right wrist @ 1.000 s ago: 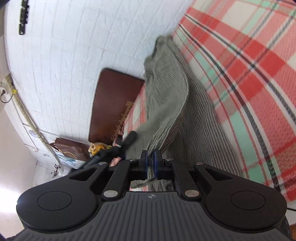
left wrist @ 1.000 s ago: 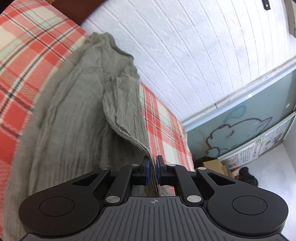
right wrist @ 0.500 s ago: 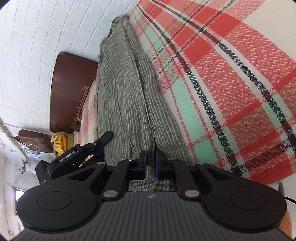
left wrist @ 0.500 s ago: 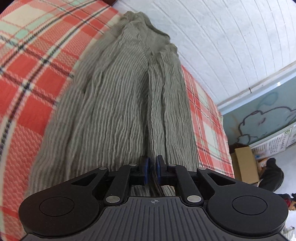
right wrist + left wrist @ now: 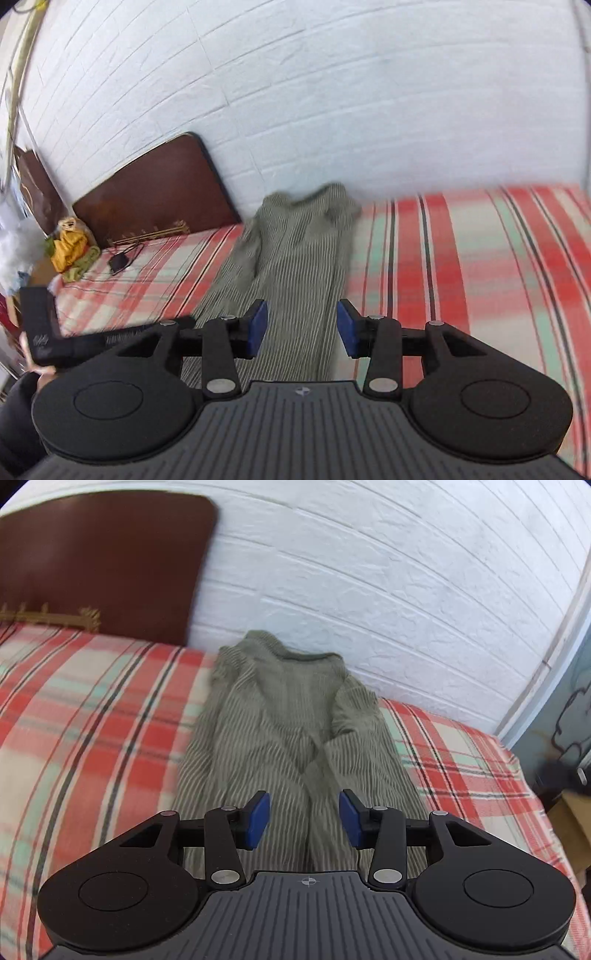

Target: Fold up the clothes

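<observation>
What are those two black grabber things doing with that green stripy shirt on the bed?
A person is folding clothes with a grabber in each hand. Right now the left gripper and the right gripper are both open and hold nothing. The green striped garment lies stretched out lengthwise on the red plaid bedcover, its far end up against the white wall.
</observation>
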